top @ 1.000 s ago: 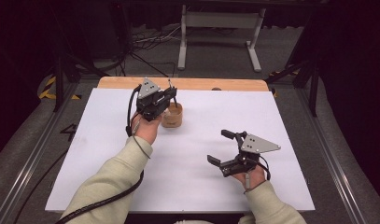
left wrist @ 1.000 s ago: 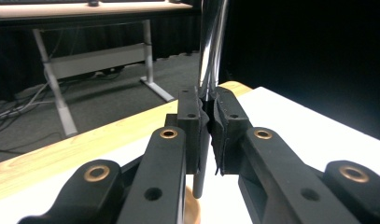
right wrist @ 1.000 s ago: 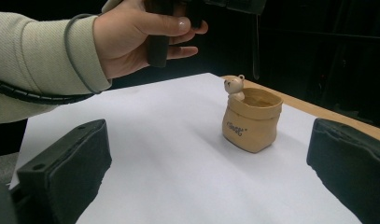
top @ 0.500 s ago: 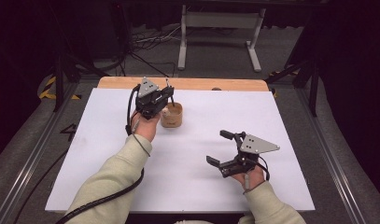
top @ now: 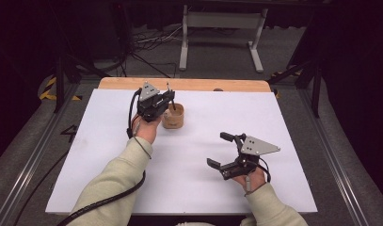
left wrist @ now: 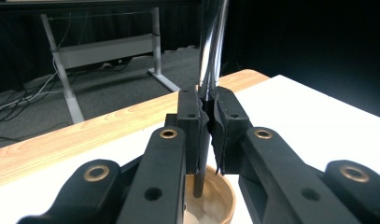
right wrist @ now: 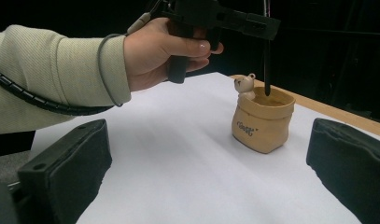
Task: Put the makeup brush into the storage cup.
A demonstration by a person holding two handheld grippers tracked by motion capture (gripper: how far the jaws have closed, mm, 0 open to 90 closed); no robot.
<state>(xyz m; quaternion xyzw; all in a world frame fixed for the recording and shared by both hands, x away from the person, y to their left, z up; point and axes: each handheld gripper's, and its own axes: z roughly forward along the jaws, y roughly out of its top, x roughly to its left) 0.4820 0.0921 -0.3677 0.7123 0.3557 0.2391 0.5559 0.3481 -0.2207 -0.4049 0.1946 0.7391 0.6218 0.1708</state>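
A tan sack-shaped pot (top: 173,117) with a small bear figure on its rim stands on the white table toward the back. My left gripper (top: 169,98) hovers just above it, shut on a thin dark pen (left wrist: 210,51) held upright. The pen's lower tip (right wrist: 267,88) hangs inside the pot's mouth (left wrist: 217,201). My left gripper (left wrist: 207,127) pinches the pen mid-shaft. In the right gripper view the pot (right wrist: 263,122) stands ahead, with the left hand and gripper (right wrist: 223,18) above it. My right gripper (top: 219,149) rests open at the front right, nothing between its jaws (right wrist: 208,164).
The white sheet (top: 104,155) covers the table, with a bare wooden strip (top: 194,84) along the far edge. Beyond it stand a metal frame (top: 222,21) and cables on the dark floor. Each gripper trails a cable (top: 109,200).
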